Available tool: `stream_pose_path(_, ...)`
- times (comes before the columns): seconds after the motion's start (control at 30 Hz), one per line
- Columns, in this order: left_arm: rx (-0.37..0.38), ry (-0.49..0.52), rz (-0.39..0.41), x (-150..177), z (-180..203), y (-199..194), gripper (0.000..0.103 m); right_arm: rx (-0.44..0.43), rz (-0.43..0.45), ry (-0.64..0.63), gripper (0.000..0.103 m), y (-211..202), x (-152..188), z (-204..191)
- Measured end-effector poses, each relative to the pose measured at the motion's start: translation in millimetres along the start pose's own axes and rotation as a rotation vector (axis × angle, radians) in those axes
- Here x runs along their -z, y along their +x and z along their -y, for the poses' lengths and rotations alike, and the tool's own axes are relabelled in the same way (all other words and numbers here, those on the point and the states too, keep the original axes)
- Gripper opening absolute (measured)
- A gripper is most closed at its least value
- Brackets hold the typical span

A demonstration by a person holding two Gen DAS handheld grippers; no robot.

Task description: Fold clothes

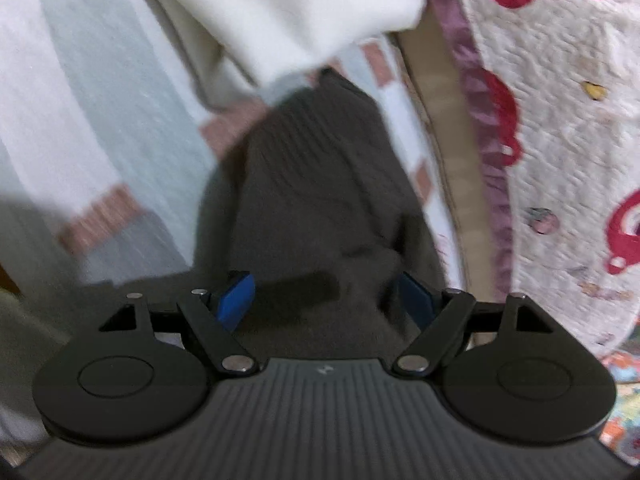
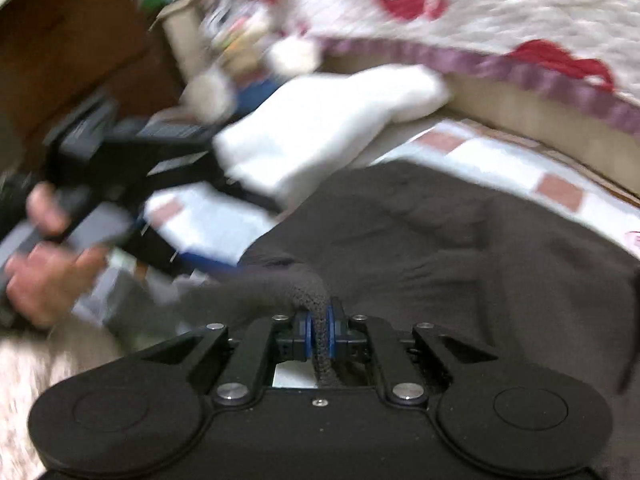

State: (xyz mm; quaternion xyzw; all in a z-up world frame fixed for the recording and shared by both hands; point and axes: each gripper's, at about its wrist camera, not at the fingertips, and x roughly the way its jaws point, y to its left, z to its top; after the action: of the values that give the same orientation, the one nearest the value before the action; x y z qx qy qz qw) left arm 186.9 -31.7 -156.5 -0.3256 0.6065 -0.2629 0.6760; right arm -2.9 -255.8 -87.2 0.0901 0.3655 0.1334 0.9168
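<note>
Containers: cannot tell; blurred clutter only.
Dark brown knit garment (image 2: 460, 248): spread on white bed sheet with pink squares (image 2: 500, 164), near its edge beside red-patterned quilt (image 2: 520, 8).
White folded cloth (image 2: 320, 132): on sheet, beyond garment.
Your right gripper (image 2: 319, 334): blue pads clamped on garment's rolled hem.
Your left gripper (image 1: 324, 300): fingers spread wide, holding nothing, above garment.
Your left hand (image 2: 44, 276): wrapped round gripper handle.
</note>
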Motion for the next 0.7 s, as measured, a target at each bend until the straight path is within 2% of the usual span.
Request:
stream_pose_path(0.13, 0.06, -0.008, 0.021, 23, 11, -18, 0.084, -0.021, 0.046, 0.081, 0.008, -16, 4, 10)
stream_pose_path(0.27, 0.124, -0.108, 0.0, 44, 8, -14, 0.086, -0.039, 0.083, 0.099, 0.008, -20, 9, 6)
stream_pose_path(0.33, 0.138, -0.163, 0.002, 49, 8, -3, 0.09, -0.035, 0.096, 0.101, 0.008, -18, 7, 6)
stream_pose_path(0.37, 0.127, -0.201, 0.016, 51, 7, 4, 0.095, -0.046, 0.101, 0.112, 0.008, -19, 7, 6)
stream_pose_path(0.47, 0.035, -0.357, 0.078, 52, 2, 23, 0.097, -0.085, 0.118, 0.161, 0.009, -22, 8, 10)
stream_pose_path(0.5, 0.007, -0.395, 0.072, 52, 0, 30, 0.097, -0.099, 0.123, 0.183, 0.009, -25, 8, 12)
stream_pose_path(0.57, 0.027, -0.39, 0.035, 51, 4, 44, 0.097, -0.141, 0.134, 0.239, 0.009, -31, 11, 18)
stream_pose_path(0.63, 0.068, -0.3, 0.008, 51, 15, 53, 0.09, -0.152, 0.145, 0.235, 0.009, -38, 15, 20)
stream_pose_path(0.7, 0.052, -0.16, 0.056, 54, 32, 55, 0.04, -0.175, 0.16, 0.23, 0.009, -45, 20, 22)
